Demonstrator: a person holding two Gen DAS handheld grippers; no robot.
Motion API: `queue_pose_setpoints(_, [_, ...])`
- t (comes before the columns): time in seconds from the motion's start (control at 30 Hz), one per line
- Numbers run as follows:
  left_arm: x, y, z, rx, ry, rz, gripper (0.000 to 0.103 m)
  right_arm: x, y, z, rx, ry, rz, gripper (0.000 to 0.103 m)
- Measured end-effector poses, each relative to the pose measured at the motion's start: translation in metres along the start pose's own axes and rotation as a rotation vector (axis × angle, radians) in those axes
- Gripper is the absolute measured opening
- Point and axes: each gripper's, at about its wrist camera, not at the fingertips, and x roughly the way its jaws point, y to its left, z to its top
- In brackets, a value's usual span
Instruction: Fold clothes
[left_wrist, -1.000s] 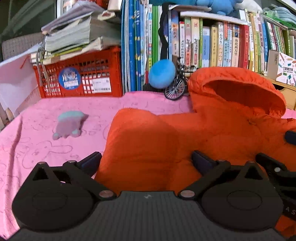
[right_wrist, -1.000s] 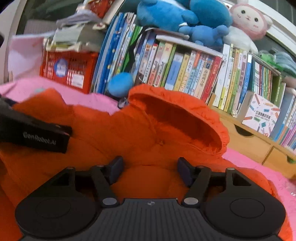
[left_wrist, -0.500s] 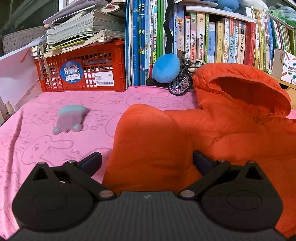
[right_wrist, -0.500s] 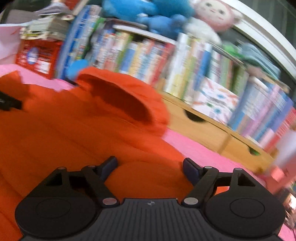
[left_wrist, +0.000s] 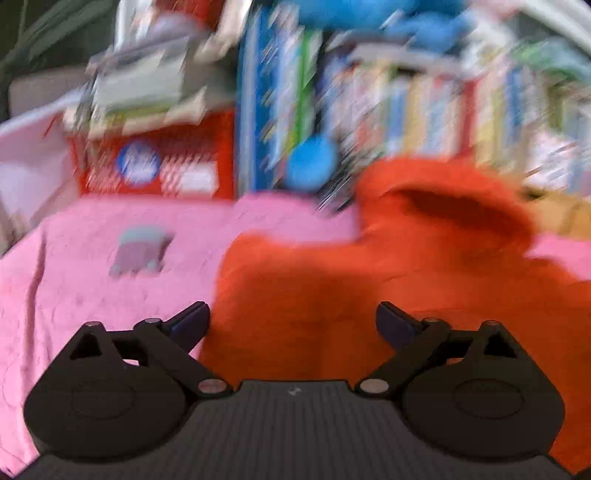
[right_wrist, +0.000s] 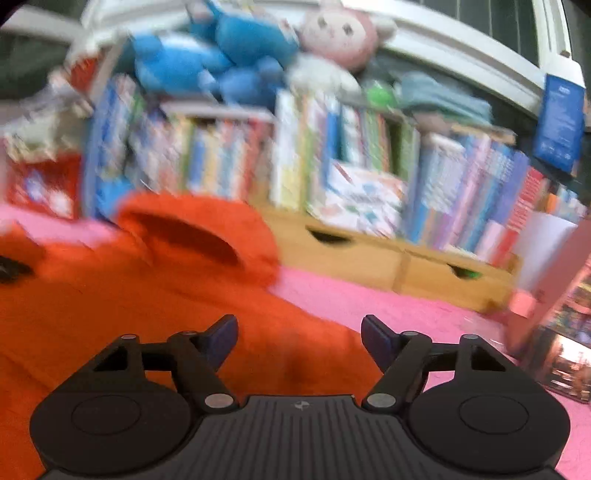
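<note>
An orange hooded jacket (left_wrist: 369, 266) lies on a pink blanket (left_wrist: 92, 277), its hood (left_wrist: 443, 195) toward the bookshelf. My left gripper (left_wrist: 291, 314) hangs open over the jacket's left part, its left finger above the blanket and nothing pinched. In the right wrist view the jacket (right_wrist: 110, 295) fills the left half and its hood (right_wrist: 199, 229) is upright. My right gripper (right_wrist: 299, 325) is over the jacket's right edge, where the orange cloth meets the blanket (right_wrist: 406, 310). Its jaws are closing but stand well apart; the cloth lies below them and the pads do not press it. Both views are blurred.
A red crate (left_wrist: 155, 166), a blue ball (left_wrist: 310, 166) and rows of books (right_wrist: 332, 155) line the back. A small grey-teal toy (left_wrist: 140, 251) lies on the blanket at left. Wooden drawers (right_wrist: 369, 254) sit under the shelf, plush toys (right_wrist: 221, 62) on top. A pink box (right_wrist: 554, 280) stands far right.
My right gripper has swung right, from the jacket's chest to its right edge, and more blanket and drawers show. The left gripper drew back and rose a little; its view blurred.
</note>
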Motion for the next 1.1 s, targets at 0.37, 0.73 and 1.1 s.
queue_pose_setpoints(0.37, [-0.007, 0.002, -0.030, 0.167, 0.014, 0.111, 0.103, -0.009, 0.052, -0.004, -0.105, 0.098, 0.144, 0.032])
queue_pose_setpoints(0.73, [-0.007, 0.054, -0.015, 0.061, -0.045, 0.262, 0.099, -0.011, 0.003, -0.026, -0.091, 0.136, 0.003, 0.028])
queue_pose_setpoints(1.1, [0.026, -0.007, 0.012, 0.069, -0.057, 0.112, 0.097, 0.013, 0.034, 0.040, 0.106, -0.025, 0.180, 0.029])
